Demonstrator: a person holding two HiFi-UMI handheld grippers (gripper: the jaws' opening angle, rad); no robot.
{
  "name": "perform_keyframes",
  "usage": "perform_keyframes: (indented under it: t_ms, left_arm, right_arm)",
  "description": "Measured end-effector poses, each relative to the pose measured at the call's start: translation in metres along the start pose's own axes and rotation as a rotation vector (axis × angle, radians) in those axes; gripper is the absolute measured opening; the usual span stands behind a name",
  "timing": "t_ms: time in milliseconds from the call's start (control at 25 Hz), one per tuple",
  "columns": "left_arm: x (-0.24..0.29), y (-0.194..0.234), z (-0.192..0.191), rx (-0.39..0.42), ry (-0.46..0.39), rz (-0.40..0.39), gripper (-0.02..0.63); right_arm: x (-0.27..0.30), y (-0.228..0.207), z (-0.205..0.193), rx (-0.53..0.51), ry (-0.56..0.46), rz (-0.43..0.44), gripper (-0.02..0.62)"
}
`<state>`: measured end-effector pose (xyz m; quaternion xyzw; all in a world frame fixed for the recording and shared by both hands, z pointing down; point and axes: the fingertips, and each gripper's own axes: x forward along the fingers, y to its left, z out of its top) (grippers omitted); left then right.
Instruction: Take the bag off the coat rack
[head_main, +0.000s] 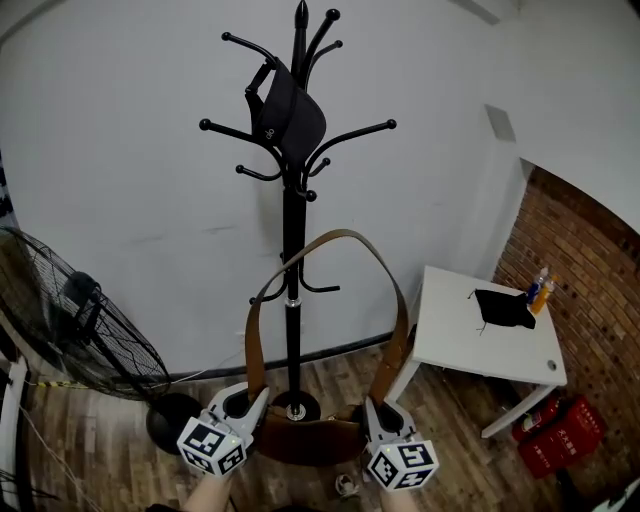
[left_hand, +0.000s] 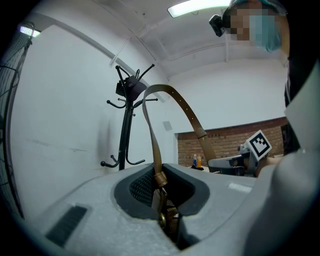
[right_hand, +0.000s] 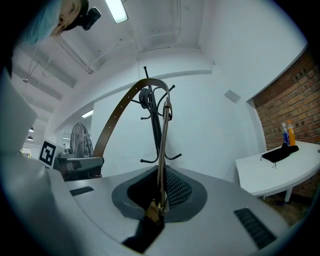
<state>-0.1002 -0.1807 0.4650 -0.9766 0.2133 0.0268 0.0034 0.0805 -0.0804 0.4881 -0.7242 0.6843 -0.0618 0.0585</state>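
Note:
A black coat rack (head_main: 292, 250) stands against the white wall, with a small black bag (head_main: 288, 112) hung on its upper hooks. In front of it a brown leather bag (head_main: 305, 441) hangs low between my two grippers. Its strap (head_main: 340, 237) arches up in front of the pole, clear of the lower hooks (head_main: 322, 289). My left gripper (head_main: 243, 408) (left_hand: 162, 197) is shut on the left strap end by its buckle. The right gripper (head_main: 383, 414) (right_hand: 159, 199) is shut on the right strap end. In both gripper views the strap (left_hand: 187, 112) (right_hand: 120, 112) loops upward.
A black floor fan (head_main: 70, 320) stands at the left. At the right, a white table (head_main: 480, 345) carries a black item (head_main: 503, 308) and small bottles (head_main: 540, 285), next to a brick wall (head_main: 590, 300). A red object (head_main: 560, 435) lies on the wooden floor below it.

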Motion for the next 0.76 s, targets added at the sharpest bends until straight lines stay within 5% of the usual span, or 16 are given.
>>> perform_keyframes:
  t_ms: [760]
  left_arm:
    - [-0.006, -0.003, -0.014, -0.036, 0.017, 0.014, 0.029]
  right_arm:
    - [-0.005, -0.002, -0.012, 0.006, 0.020, -0.007, 0.028]
